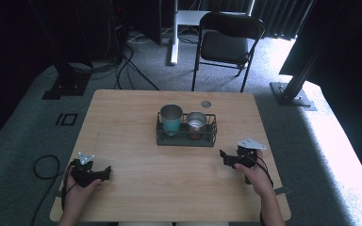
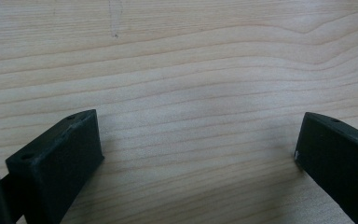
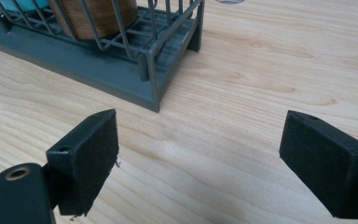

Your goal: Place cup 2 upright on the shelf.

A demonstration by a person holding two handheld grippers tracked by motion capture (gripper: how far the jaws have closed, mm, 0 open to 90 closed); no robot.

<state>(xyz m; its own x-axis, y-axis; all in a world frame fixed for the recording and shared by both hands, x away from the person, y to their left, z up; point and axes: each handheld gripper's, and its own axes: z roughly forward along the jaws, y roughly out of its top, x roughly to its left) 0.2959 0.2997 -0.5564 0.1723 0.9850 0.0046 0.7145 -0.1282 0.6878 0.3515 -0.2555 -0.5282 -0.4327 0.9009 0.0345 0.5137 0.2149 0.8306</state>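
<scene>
Grey wire rack with two cups sits mid-table, left gripper and right gripper both gaping, well short.

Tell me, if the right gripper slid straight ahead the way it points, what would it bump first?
Probably the grey wire rack, near its closest corner. The right gripper has open jaws and bare table directly ahead, with the rack slightly to one side, so it might only clip that corner or just miss.
</scene>
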